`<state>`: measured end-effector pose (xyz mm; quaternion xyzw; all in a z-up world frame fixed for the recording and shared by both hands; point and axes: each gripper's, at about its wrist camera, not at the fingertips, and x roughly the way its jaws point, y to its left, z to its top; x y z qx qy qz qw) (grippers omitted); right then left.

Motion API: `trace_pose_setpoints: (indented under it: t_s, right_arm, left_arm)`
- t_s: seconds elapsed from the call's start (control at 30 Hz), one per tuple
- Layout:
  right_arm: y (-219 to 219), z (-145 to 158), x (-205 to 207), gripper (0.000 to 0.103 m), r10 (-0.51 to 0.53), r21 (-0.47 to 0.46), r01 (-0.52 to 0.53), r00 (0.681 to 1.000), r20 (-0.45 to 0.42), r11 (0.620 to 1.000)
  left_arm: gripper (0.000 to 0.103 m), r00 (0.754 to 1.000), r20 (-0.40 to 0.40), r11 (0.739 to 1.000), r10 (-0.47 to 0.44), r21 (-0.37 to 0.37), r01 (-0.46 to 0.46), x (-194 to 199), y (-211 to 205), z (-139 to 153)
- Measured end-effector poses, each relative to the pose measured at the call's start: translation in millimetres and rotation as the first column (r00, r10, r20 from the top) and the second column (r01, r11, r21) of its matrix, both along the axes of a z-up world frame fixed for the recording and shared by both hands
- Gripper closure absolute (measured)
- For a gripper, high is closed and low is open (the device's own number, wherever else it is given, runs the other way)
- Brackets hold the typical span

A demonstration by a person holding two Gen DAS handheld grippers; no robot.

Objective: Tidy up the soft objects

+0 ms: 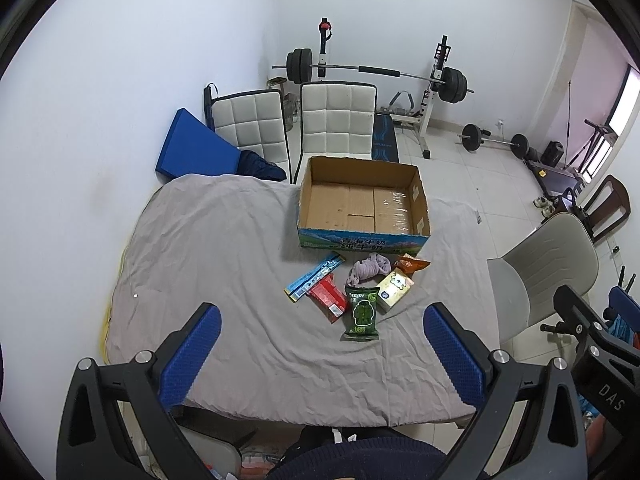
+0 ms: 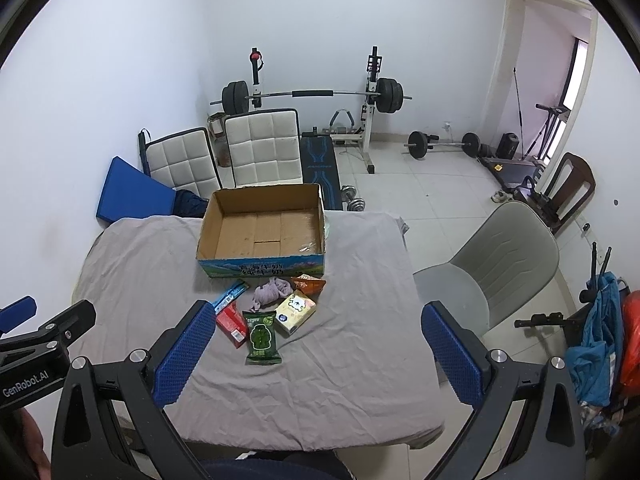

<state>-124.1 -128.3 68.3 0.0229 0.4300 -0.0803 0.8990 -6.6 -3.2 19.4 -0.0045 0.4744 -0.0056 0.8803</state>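
An open, empty cardboard box [image 1: 362,202] [image 2: 264,230] stands at the far side of a table under a grey cloth [image 1: 224,264] [image 2: 340,340]. In front of it lie a green packet [image 1: 362,312] [image 2: 261,336], a red packet [image 1: 328,298] [image 2: 232,322], a long blue packet [image 1: 314,276] [image 2: 230,296], a crumpled lilac cloth [image 1: 368,268] [image 2: 270,292], a yellow tissue pack [image 1: 396,286] [image 2: 296,310] and an orange packet [image 1: 412,264] [image 2: 310,283]. My left gripper [image 1: 322,350] and right gripper [image 2: 318,350] are open, empty, held above the table's near edge.
Two white padded chairs [image 1: 332,120] [image 2: 260,148] and a blue mat [image 1: 196,148] stand behind the table. A grey chair [image 1: 536,276] [image 2: 492,264] stands to its right. A barbell rack [image 1: 436,80] [image 2: 372,92] and weights stand by the far wall.
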Motion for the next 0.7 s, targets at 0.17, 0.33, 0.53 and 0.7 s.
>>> trace_pose_setpoints:
  t_s: [0.17,0.33,0.53,0.7]
  right_arm:
    - [-1.4,0.0,0.2,0.000,-0.001,0.001,0.001,1.000,0.002,1.000]
    - [-2.7,1.7,2.1,0.000,-0.004,-0.001,0.004,1.000,0.009,1.000]
    - [-4.8,-0.6,6.2,0.000,0.003,0.007,-0.003,1.000,0.006,1.000]
    - [-5.1,1.1,7.8,0.000,0.000,0.003,0.000,1.000,0.019,1.000]
  left_arm:
    - [0.000,1.000,-0.002,1.000,-0.001,0.001,0.001,1.5,0.1,0.6]
    - [0.000,1.000,0.006,1.000,0.002,-0.005,-0.002,2.9,0.0,3.1]
    - [0.000,1.000,0.009,1.000,0.001,-0.007,-0.001,4.5,-1.4,4.4]
    - [0.000,1.000,0.020,1.000,0.009,-0.018,-0.009,6.3,-1.7,7.5]
